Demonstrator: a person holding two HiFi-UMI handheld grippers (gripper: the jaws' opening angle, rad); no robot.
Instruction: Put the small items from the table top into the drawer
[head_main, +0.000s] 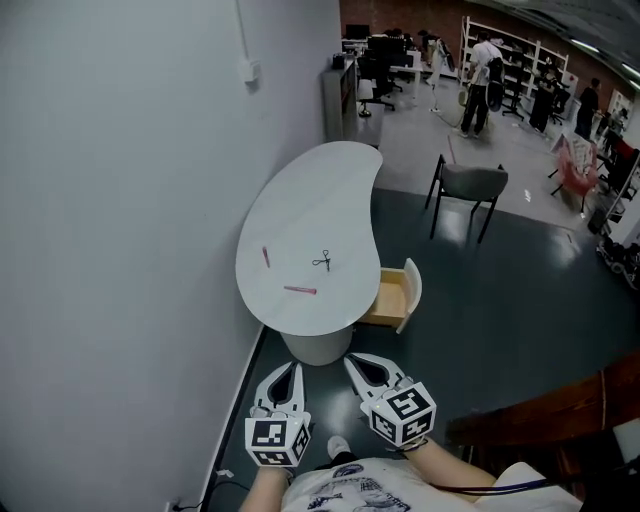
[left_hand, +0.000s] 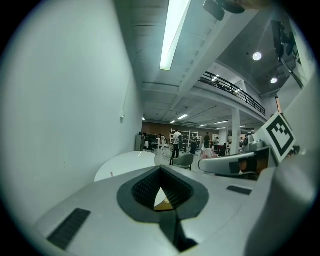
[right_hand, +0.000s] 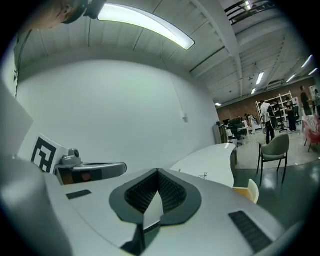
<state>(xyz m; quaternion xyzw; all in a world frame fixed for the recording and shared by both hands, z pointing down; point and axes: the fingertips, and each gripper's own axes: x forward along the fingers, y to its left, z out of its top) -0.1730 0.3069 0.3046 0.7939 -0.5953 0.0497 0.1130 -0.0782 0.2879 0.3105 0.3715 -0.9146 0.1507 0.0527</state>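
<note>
A white kidney-shaped table (head_main: 320, 190) stands against the left wall. On it lie a small pair of scissors (head_main: 323, 261), a pink pen (head_main: 299, 290) and a second pink stick (head_main: 265, 256). A wooden drawer (head_main: 393, 296) stands pulled out at the table's right side. My left gripper (head_main: 289, 369) and right gripper (head_main: 358, 362) hang side by side below the table's near end, both shut and empty, tips meeting. The table (left_hand: 127, 163) shows in the left gripper view. The right gripper view takes in the table (right_hand: 210, 161), the scissors (right_hand: 203, 176) and the drawer front (right_hand: 253, 190).
A grey chair (head_main: 468, 190) stands on the dark floor right of the table. A person (head_main: 483, 76), desks and shelving fill the far room. A dark wooden edge (head_main: 545, 410) lies at my lower right. The wall (head_main: 120, 200) closes off the left.
</note>
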